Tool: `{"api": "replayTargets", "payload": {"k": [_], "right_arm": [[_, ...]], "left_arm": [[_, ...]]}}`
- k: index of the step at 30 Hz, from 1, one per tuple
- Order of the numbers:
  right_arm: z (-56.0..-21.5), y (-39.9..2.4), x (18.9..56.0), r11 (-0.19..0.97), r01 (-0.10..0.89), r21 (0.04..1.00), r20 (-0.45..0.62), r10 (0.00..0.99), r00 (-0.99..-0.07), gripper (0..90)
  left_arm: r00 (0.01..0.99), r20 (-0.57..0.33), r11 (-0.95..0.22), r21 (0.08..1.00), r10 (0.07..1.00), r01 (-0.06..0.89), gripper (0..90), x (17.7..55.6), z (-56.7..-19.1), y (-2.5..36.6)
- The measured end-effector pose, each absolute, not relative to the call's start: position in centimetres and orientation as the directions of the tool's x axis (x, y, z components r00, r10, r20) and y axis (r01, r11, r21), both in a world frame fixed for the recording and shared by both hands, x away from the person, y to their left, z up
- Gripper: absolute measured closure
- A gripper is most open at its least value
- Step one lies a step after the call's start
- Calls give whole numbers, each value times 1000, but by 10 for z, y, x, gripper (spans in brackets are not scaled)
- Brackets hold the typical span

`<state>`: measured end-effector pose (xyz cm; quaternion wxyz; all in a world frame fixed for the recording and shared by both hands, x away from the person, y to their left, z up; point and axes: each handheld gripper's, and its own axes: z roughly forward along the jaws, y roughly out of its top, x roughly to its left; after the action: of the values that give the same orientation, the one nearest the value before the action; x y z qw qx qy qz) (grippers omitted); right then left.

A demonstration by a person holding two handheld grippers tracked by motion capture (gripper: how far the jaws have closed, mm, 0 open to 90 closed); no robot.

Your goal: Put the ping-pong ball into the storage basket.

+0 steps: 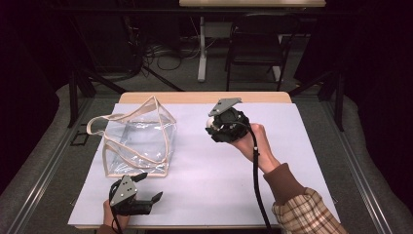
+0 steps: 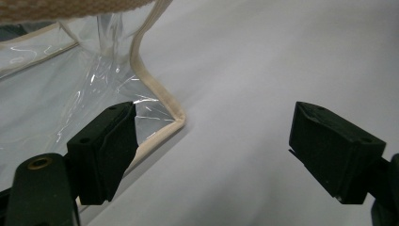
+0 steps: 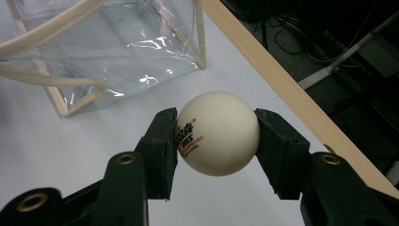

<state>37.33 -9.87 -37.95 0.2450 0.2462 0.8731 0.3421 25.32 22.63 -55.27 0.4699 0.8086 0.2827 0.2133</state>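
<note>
A clear plastic bag [image 1: 139,141] with beige trim and straps stands on the white table cover, left of centre. My right gripper [image 1: 213,125] is held above the table to the bag's right, shut on a white ping-pong ball [image 3: 218,133] with red and black print. In the right gripper view the bag [image 3: 117,47] lies ahead and to the left. My left gripper [image 1: 150,187] rests low near the front edge, open, just in front of the bag's near corner [image 2: 176,120]. Its jaws stand wide apart with nothing between them.
The wooden table edge [image 3: 291,89] runs along the far side, close to the right gripper. Beyond the table stand a black chair [image 1: 255,46], a white desk leg [image 1: 201,48] and floor cables. Bare white cover [image 1: 204,185] lies between the two grippers.
</note>
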Motion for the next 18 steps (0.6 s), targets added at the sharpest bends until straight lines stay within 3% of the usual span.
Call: {"api": "replayTargets", "payload": {"k": [18], "right_arm": [[-377,-80,380,660,250,709,-261,574,-777,513]], "left_arm": [[750,78,-398,880,657,257,161,253,-553,226]]}}
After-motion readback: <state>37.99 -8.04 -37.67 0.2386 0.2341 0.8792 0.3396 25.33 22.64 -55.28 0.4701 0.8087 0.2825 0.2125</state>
